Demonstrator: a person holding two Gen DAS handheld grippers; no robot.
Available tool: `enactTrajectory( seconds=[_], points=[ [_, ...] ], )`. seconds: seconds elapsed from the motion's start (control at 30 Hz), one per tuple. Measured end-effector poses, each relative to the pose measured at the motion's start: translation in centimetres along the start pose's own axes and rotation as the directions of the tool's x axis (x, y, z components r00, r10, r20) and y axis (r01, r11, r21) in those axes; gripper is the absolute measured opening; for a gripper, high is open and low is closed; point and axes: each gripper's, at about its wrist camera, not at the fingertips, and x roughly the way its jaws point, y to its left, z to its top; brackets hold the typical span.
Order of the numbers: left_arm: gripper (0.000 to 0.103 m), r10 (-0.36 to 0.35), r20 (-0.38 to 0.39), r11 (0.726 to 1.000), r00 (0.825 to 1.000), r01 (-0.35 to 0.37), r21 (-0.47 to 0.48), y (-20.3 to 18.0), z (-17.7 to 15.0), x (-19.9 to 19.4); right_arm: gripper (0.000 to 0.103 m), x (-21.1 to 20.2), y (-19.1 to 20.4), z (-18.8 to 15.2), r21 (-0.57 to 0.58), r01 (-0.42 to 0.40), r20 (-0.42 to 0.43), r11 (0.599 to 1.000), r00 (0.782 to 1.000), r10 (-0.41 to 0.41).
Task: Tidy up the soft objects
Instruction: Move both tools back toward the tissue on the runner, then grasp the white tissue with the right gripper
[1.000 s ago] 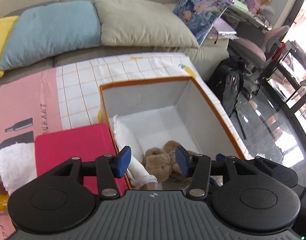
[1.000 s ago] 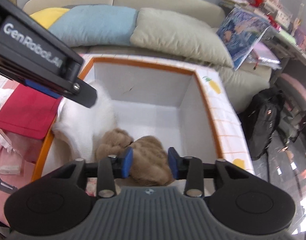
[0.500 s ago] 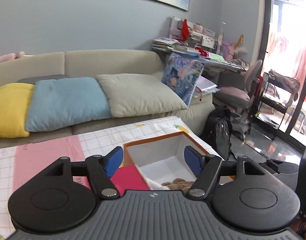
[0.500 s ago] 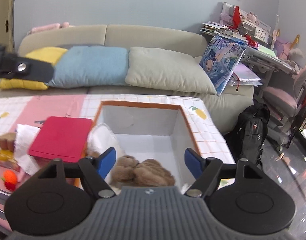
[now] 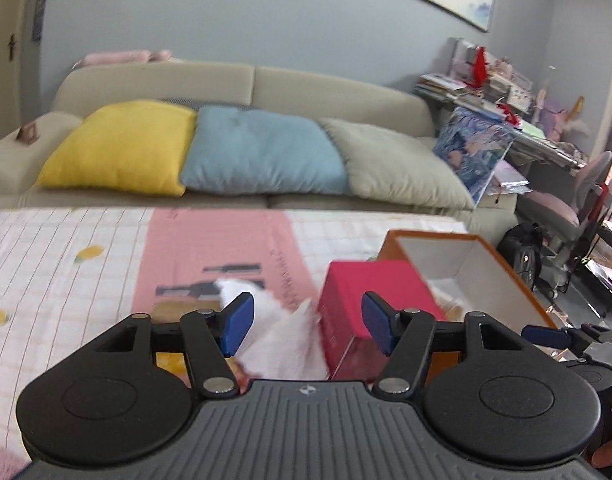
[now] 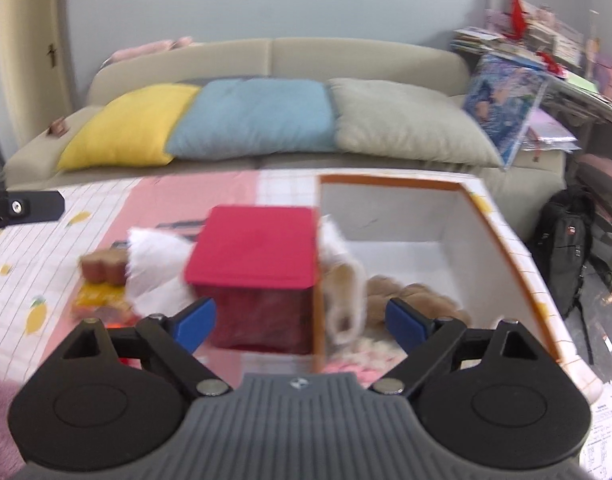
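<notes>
Colours and patterns noted:
- Storage box (image 6: 502, 236): orange outside and rim, plain white inside.
- Red box (image 6: 254, 244): flat crimson top, darker red near face.
- Plush toy (image 6: 418, 298) in the storage box: tan-brown; fluffy white cloth (image 6: 338, 256) over the left wall.
- Second white fluffy piece (image 6: 154, 264) left of the red box.
- Table cloth (image 5: 58, 264): white with thin orange grid and yellow lemon motifs; pink panel (image 5: 218, 248) with dark bottle print.
- Sofa (image 5: 338, 88): beige; cushions yellow (image 5: 122, 148), light blue (image 5: 262, 152), grey-green (image 5: 398, 164).
- Left tongs (image 5: 304, 328), right tongs (image 6: 302, 318): black arms, blue tips.
- Wall (image 5: 242, 12): pale grey-blue.
</notes>
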Motion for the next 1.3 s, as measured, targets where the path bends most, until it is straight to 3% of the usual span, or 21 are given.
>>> enactTrajectory(
  seconds=[0.13,0.27,0.4,0.6,0.77,0.9,1.13,1.3],
  points=[
    [0.066,0.026,-0.082,0.998,0.996,-0.032,-0.061,3.1,-1.6,-0.2,0.09,0.5,3.0,-0.6,-0.105,-0.017,-0.019,0.994,1.0,0.015],
    [0.057,0.022,-0.165,0.991,0.986,-0.044,-0.128,6.1,-3.4,-0.2,0.09,1.1,4.8,-0.9,-0.15,-0.089,-0.051,0.985,0.995,0.082],
    [0.048,0.016,-0.209,0.988,0.978,-0.048,-0.148,7.6,-4.6,0.3,0.081,2.4,6.7,-1.2,-0.18,-0.139,-0.101,0.974,0.987,0.123],
    [0.047,-0.015,-0.239,0.992,0.971,-0.017,-0.129,8.0,-5.4,1.6,0.067,4.8,10.0,-1.5,-0.235,-0.199,-0.172,0.952,0.972,0.161],
    [0.047,-0.021,-0.284,0.994,0.958,-0.01,-0.107,7.9,-5.9,3.5,0.052,6.9,11.4,-1.9,-0.279,-0.204,-0.226,0.938,0.964,0.142],
    [0.047,-0.018,-0.283,0.995,0.959,-0.011,-0.102,8.3,-5.6,4.5,0.051,8.0,11.8,-1.5,-0.321,-0.211,-0.224,0.923,0.964,0.142],
    [0.047,0.014,-0.286,0.995,0.958,-0.04,-0.088,10.0,-4.4,6.3,0.052,10.8,13.8,0.7,-0.442,-0.207,-0.156,0.873,0.976,0.152],
    [0.047,0.051,-0.287,0.993,0.957,-0.078,-0.083,11.5,-3.4,7.5,0.051,14.8,16.3,2.1,-0.564,-0.233,-0.156,0.792,0.972,0.175]
  ],
)
